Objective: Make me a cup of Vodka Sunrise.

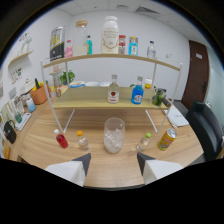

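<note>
A clear glass cup (pixel 114 135) with ice in it stands on the wooden table (pixel 100 165), just ahead of my gripper (pixel 114 161) and centred on the gap between its fingers. The fingers (pixel 82 161) are spread wide and hold nothing. Left of the cup stand a small red bottle (pixel 61 140) and a small bottle with an orange cap (pixel 82 141). To its right is a small bottle with a green cap (pixel 143 143) and a yellow can (pixel 166 139). A clear vodka-like bottle with a red label (pixel 113 90) stands on the lower shelf beyond the cup.
A two-tier wooden shelf (pixel 90 100) stands on the table behind the cup. A blue bottle (pixel 137 93) sits on its lower level, a large white jar (pixel 110 35) and other bottles on top. A potted plant (pixel 38 93) is at the left, a black chair (pixel 207 127) at the right.
</note>
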{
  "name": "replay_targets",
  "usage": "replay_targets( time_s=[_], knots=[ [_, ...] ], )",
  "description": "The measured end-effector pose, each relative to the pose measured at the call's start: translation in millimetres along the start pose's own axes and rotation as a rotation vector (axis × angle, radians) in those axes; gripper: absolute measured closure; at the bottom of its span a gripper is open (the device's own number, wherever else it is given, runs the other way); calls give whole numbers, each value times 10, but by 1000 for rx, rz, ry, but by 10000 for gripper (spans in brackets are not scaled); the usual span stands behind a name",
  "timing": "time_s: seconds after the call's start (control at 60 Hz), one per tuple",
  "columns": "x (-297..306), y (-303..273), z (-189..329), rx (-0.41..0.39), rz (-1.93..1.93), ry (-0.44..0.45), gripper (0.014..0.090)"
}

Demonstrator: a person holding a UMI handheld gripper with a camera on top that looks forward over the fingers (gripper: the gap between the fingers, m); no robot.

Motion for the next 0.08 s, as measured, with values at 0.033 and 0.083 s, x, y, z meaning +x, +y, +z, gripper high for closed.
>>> replay_targets(
  time_s=[0.033, 0.083],
  knots=[
    [-7, -3, -10, 2, 0, 1, 186],
    [-14, -7, -11, 0, 2, 2, 189]
  ],
)
